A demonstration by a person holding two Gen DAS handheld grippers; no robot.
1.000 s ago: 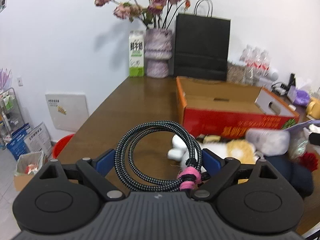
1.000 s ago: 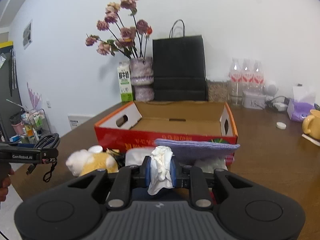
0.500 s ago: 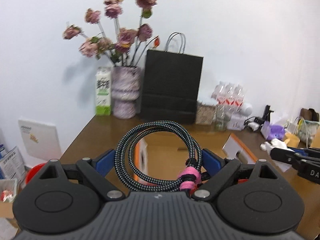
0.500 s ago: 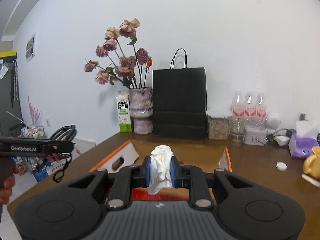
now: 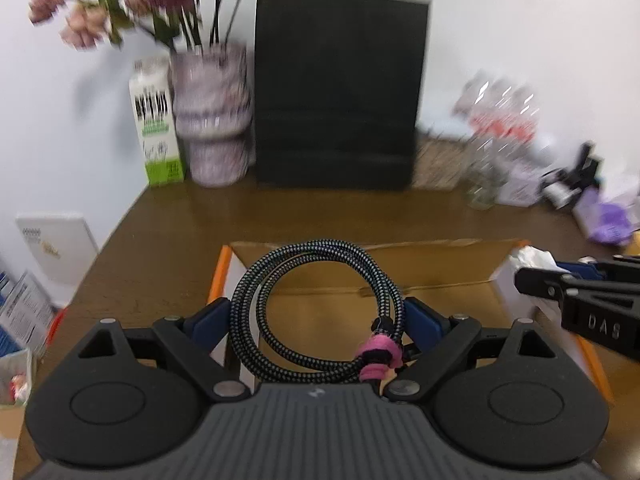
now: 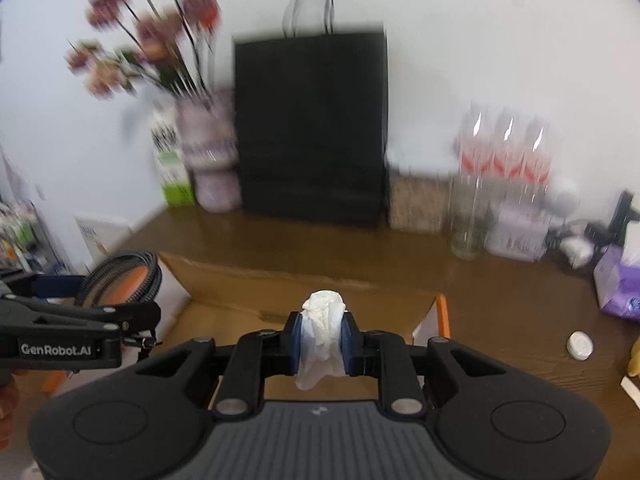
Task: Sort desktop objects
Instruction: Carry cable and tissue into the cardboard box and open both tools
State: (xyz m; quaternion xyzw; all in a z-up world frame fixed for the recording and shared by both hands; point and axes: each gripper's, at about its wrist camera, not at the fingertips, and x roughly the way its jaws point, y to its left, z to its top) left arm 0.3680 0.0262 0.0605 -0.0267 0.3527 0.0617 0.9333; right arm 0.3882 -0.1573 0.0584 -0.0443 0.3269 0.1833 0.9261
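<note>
Across the brown wooden surface (image 5: 168,240) we see an open cardboard box (image 5: 400,268) with orange rims, and both grippers hang over it. Behind the box a black paper bag (image 5: 340,88) stands against the wall, with a patterned vase (image 5: 212,120) of flowers and a milk carton (image 5: 158,128) to its left and a cluster of water bottles (image 6: 504,148) to its right.

Our left gripper (image 5: 318,314) has its fingers spread wide, pressing from both sides on a coiled braided cable (image 5: 312,312). The coil stands as an upright ring between the blue pads, facing the camera, with a pink tie (image 5: 378,356) low on its right side beside the right pad.

Our right gripper (image 6: 322,336) has its fingers nearly together, pinching a crumpled white tissue (image 6: 322,324). The wad runs top to bottom, bulging above the pads and trailing a thin tail beneath them.
</note>
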